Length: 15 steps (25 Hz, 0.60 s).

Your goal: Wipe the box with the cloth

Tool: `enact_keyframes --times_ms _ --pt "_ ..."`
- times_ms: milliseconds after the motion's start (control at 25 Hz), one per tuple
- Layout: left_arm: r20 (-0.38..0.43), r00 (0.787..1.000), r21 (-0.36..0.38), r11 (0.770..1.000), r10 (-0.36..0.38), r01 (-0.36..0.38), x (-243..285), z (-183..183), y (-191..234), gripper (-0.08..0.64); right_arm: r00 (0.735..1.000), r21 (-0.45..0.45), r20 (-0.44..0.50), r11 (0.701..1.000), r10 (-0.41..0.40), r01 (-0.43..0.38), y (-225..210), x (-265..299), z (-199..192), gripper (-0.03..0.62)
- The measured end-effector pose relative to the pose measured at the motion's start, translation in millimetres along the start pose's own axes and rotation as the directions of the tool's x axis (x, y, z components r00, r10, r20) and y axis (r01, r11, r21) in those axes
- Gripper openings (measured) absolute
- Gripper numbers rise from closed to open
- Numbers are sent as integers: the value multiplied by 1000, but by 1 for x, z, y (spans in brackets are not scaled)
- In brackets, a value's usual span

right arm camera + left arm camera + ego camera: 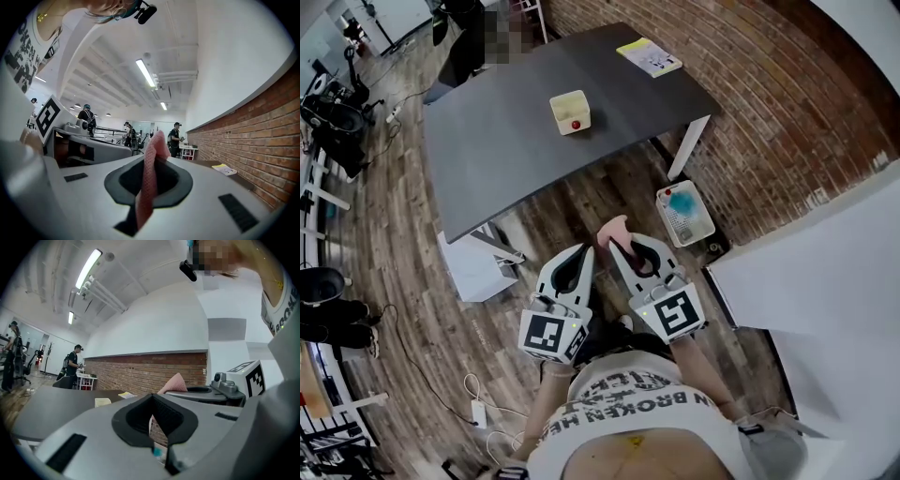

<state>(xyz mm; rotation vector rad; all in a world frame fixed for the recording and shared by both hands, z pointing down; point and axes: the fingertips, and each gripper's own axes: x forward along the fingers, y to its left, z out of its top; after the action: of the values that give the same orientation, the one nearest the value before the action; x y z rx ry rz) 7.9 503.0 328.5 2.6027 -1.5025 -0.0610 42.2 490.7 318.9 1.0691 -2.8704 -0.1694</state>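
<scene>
Right gripper (625, 246) clamps the pink cloth (614, 229) in its jaws; left gripper (583, 253) is closed, empty. The cream box (570, 112) sits near the dark tabletop's (487, 150) middle, well apart from both.

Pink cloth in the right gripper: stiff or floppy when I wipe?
Probably floppy: the pink waffle-weave cloth pinches thin in the shut right gripper, and its free tip curls over. Likely light. It may bunch when pushed.

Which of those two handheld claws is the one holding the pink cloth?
The right gripper, at the right of the head view: the pink cloth is pinched between its jaws. The left gripper beside it is shut on nothing.
</scene>
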Motion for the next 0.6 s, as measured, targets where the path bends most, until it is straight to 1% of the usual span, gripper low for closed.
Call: enact_keyframes --times_ms 280,400,600 --pt "-22 999 -19 999 -40 40 57 8 67 6 999 -4 -11 999 -49 49 -43 70 -3 17" --pt "-26 998 -8 998 -65 64 79 14 98 6 997 5 -30 997 -76 77 -60 105 -6 17" --pt "-41 993 4 994 -111 111 103 17 151 6 994 -9 -35 995 -102 102 -71 165 -8 17"
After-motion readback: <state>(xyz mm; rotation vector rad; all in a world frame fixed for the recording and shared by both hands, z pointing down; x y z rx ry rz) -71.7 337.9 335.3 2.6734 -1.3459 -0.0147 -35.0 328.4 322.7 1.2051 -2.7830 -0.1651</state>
